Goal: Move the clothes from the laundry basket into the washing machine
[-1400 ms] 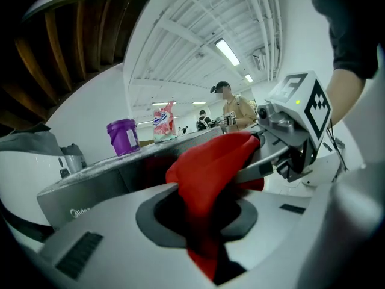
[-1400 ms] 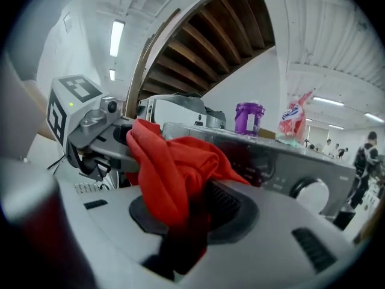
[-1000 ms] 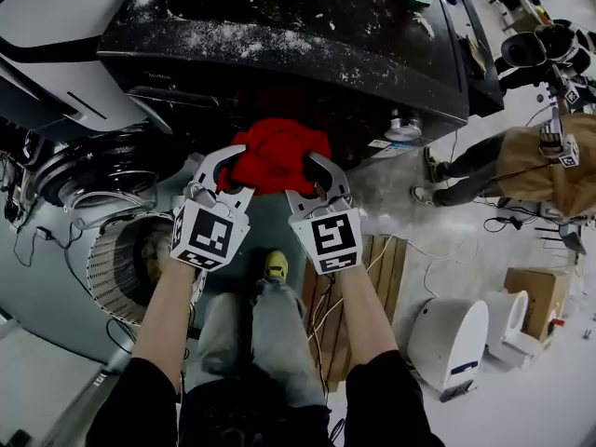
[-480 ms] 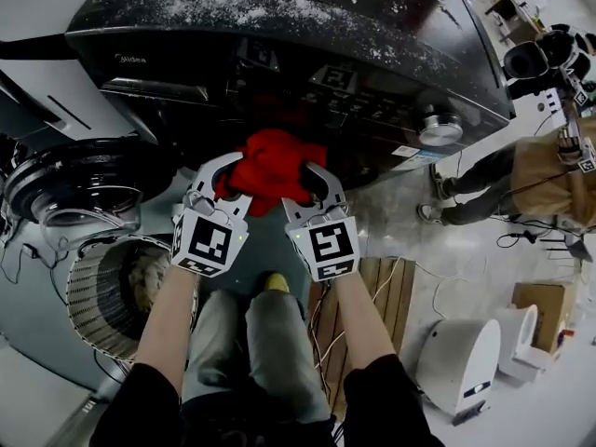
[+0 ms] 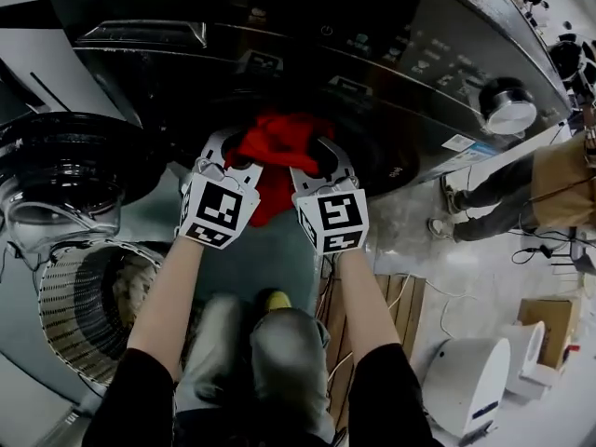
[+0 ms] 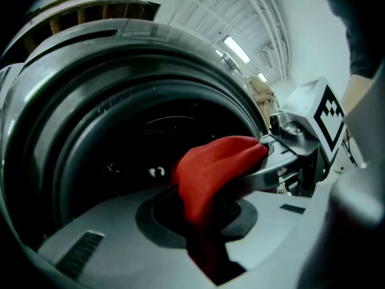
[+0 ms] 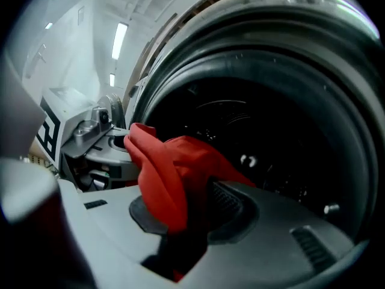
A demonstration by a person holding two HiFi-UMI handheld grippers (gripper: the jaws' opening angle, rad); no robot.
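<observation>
A red garment [image 5: 279,145] hangs bunched between my two grippers, right at the dark round mouth of the black washing machine [image 5: 400,54]. My left gripper [image 5: 230,153] is shut on the garment's left side and my right gripper [image 5: 326,154] on its right side. In the left gripper view the red cloth [image 6: 210,167] is pinched in the jaws in front of the drum opening [image 6: 132,143]. The right gripper view shows the same cloth [image 7: 171,173] clamped before the drum [image 7: 264,155]. A round wicker laundry basket [image 5: 79,296] stands at lower left.
The machine's glass door [image 5: 60,170] stands swung open at the left, above the basket. A silver dial [image 5: 507,105] sits on the control panel. Another person [image 5: 521,189] stands at the right. A wooden pallet [image 5: 396,305], a white device [image 5: 470,380] and a cardboard box [image 5: 540,317] lie on the floor.
Both grippers have come down together with the red garment, from in front of the machine's top edge to the drum opening. Their grip on the cloth is unchanged.
</observation>
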